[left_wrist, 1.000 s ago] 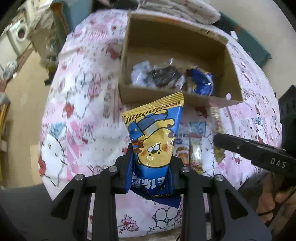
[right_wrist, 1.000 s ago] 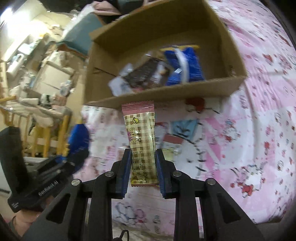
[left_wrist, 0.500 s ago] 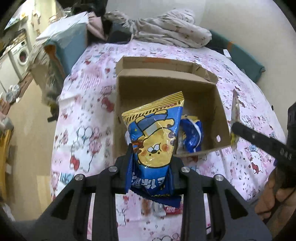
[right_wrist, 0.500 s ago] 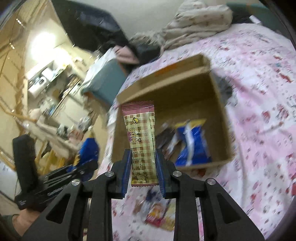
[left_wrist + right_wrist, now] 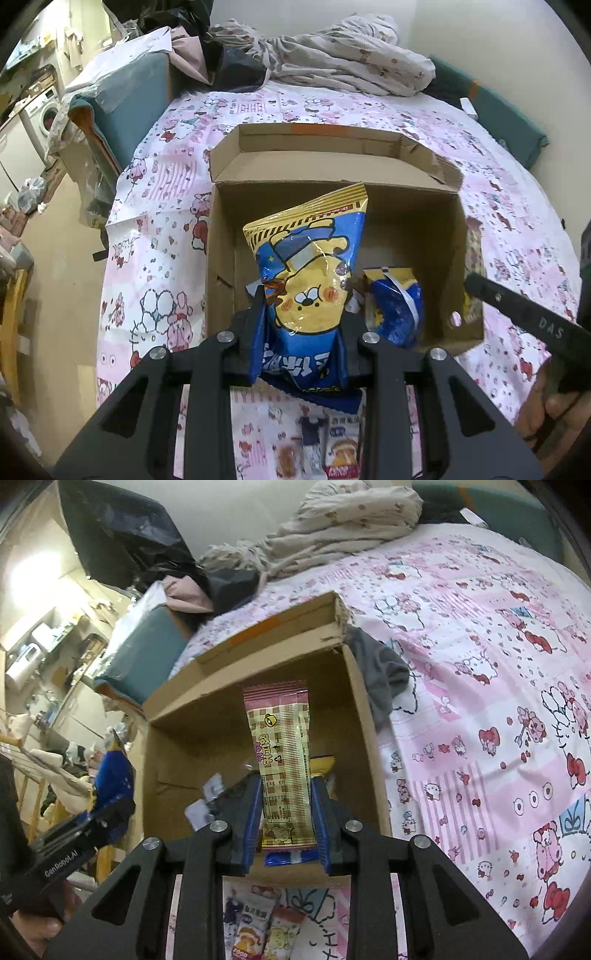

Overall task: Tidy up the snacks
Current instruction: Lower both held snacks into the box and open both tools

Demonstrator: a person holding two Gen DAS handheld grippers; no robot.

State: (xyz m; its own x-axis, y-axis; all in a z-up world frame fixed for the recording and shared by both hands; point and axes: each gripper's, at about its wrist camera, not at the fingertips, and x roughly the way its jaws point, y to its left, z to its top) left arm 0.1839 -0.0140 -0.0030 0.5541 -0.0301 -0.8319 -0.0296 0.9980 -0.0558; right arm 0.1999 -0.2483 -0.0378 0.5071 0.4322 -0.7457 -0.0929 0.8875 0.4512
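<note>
My left gripper (image 5: 301, 306) is shut on a blue and yellow chip bag (image 5: 310, 280) with a cartoon bear, held above the open cardboard box (image 5: 221, 236). My right gripper (image 5: 286, 805) is shut on a long pink and cream checkered snack bar (image 5: 282, 760), held over the same box (image 5: 362, 716) near its right wall. Inside the box lies a blue and yellow packet (image 5: 397, 302), with silvery wrappers (image 5: 208, 797) partly hidden behind the fingers. The right gripper's side shows in the left wrist view (image 5: 524, 317).
The box sits on a bed with a pink cartoon-print cover (image 5: 480, 664). Several small snack packets (image 5: 328, 443) lie on the cover in front of the box, also in the right wrist view (image 5: 258, 926). Crumpled bedding (image 5: 343, 59) lies at the far end. A teal box (image 5: 125, 96) stands left.
Both grippers have risen and moved forward from in front of the box to above its opening, each still holding its snack. The packets on the cover now lie below and behind the fingers.
</note>
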